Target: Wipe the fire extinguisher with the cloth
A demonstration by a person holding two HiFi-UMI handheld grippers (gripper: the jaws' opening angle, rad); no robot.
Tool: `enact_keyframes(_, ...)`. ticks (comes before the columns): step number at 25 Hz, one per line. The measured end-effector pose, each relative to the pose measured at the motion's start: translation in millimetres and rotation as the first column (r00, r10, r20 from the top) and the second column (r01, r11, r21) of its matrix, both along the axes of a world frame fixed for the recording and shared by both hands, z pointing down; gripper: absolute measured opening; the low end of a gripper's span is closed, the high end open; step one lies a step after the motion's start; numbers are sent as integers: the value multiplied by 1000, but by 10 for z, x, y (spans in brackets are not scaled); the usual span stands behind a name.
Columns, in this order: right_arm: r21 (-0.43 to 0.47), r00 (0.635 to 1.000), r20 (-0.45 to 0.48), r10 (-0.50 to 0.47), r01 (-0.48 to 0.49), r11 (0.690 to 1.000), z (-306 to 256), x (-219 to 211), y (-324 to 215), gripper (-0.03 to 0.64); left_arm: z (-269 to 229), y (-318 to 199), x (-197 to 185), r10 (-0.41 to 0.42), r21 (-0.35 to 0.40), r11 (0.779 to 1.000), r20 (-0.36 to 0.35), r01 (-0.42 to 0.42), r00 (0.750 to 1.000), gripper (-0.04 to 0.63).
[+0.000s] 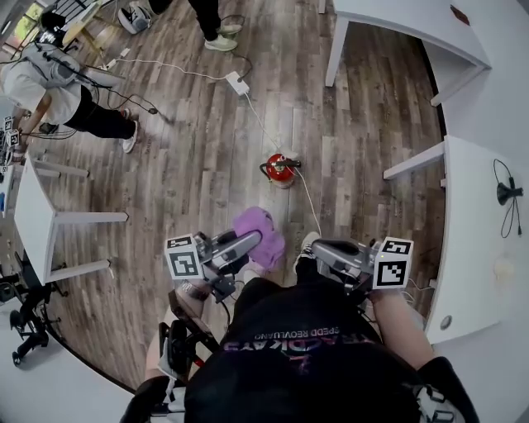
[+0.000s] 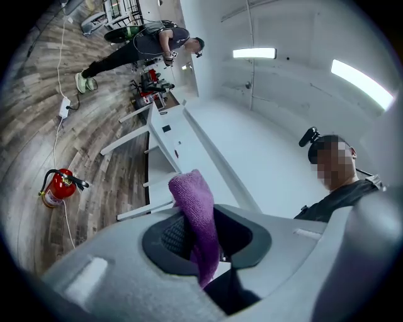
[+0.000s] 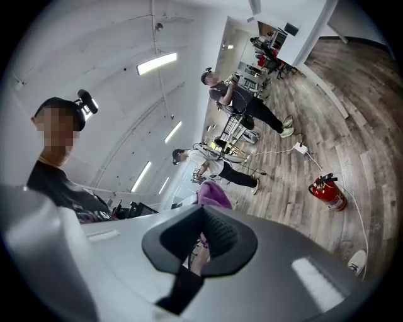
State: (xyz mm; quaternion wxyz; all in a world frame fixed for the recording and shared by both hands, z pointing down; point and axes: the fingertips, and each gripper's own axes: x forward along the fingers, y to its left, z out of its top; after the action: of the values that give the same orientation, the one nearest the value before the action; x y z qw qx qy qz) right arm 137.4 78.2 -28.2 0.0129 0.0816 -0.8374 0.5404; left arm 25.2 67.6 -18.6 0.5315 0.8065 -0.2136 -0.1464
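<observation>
A red fire extinguisher (image 1: 281,168) stands upright on the wooden floor ahead of me, well beyond both grippers. It also shows at the left of the left gripper view as the fire extinguisher (image 2: 58,187), and at the right of the right gripper view as the fire extinguisher (image 3: 329,192). My left gripper (image 1: 250,243) is shut on a purple cloth (image 1: 259,232), which bunches up out of the jaws. The left gripper (image 2: 198,236) has the cloth (image 2: 195,210) pinched between its pads. My right gripper (image 1: 317,250) is shut with nothing in it; from the right gripper (image 3: 200,242) the cloth (image 3: 214,194) shows beyond.
A white cable (image 1: 307,198) runs from a power strip (image 1: 237,83) past the extinguisher toward my feet. White tables stand at the right (image 1: 475,240), far right (image 1: 413,21) and left (image 1: 33,219). A person (image 1: 58,83) bends over at the far left.
</observation>
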Motion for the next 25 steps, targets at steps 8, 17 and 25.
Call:
enact_keyframes(8,-36,999,-14,42,-43,998,241,396,-245,3,179,-402,257,24,-9,1000,41,-23,999,71)
enact_keyframes(17,-49,988,-66,140,-144,988,477,225,-187,3,389,-862,-95,185,73,976,207,-204,961,71)
enact_keyframes(25,-62,948,-133,289,-299,952,973,-225,-204,3,856,-1291,-533,358,92,916,257,-391,898,71)
